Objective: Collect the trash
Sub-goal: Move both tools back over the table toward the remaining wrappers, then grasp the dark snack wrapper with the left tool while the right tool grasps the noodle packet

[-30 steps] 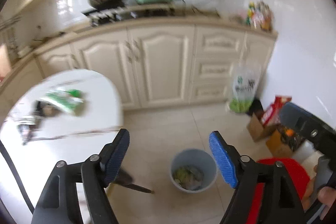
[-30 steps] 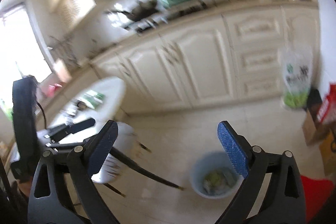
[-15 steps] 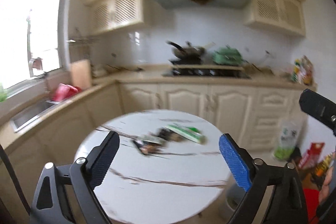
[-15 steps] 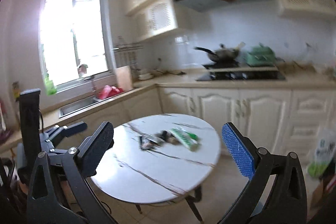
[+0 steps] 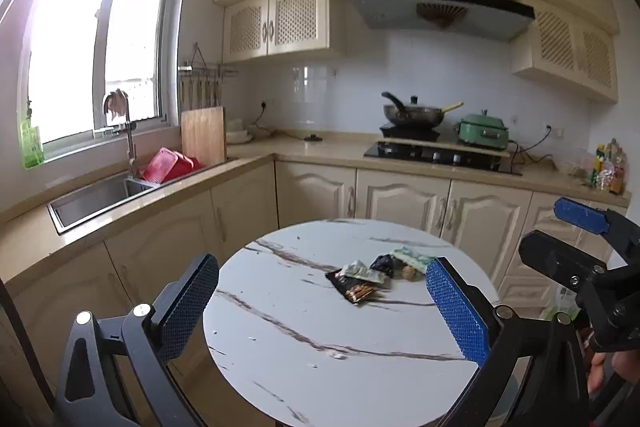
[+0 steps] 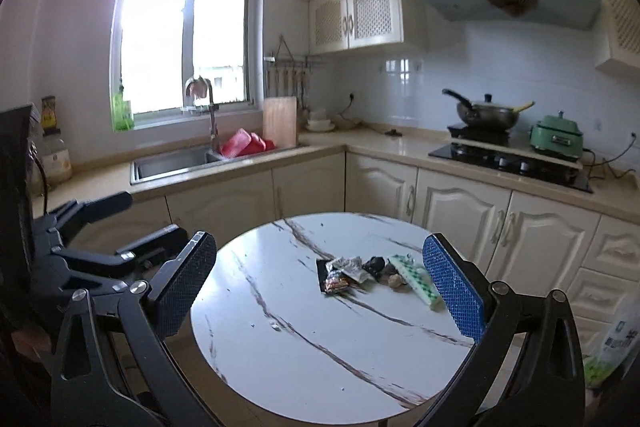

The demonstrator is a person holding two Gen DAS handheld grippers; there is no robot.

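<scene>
room: cream-cabinet kitchen, bright window over steel sink [image 5: 100,195], black wok [image 5: 412,113] and green electric pot [image 5: 483,133] on the hob, range hood above.
worktop: round white marble-look worktop with dark veins [image 5: 280,327], glossy, likely slick; mostly bare apart from a few crumbs.
trash location: small pile near far-right part of the worktop; dark snack wrapper with orange print [image 5: 354,289], crumpled grey-green wrapper [image 5: 362,271] touching it, black crinkled wrapper [image 5: 383,263], brownish lump [image 5: 409,273], long white-and-green packet [image 6: 416,283] at the right end.
handling: judged light, thin, soft film; crumples on pinch, may slide on the glossy top. Flat dark wrapper hardest to get under; take a raised crumpled edge or fold. Long packet looks stiffer; pinch across its narrow width. Lump small, could roll.
left gripper [image 5: 320,307]: fingers spread wide, nothing between them, held above near edge of worktop, well apart from pile.
right gripper [image 6: 320,291]: fingers spread wide, empty, pointed at the pile, not touching.
bin: not visible in either view.
stage: judged approach, no pickup yet.
</scene>
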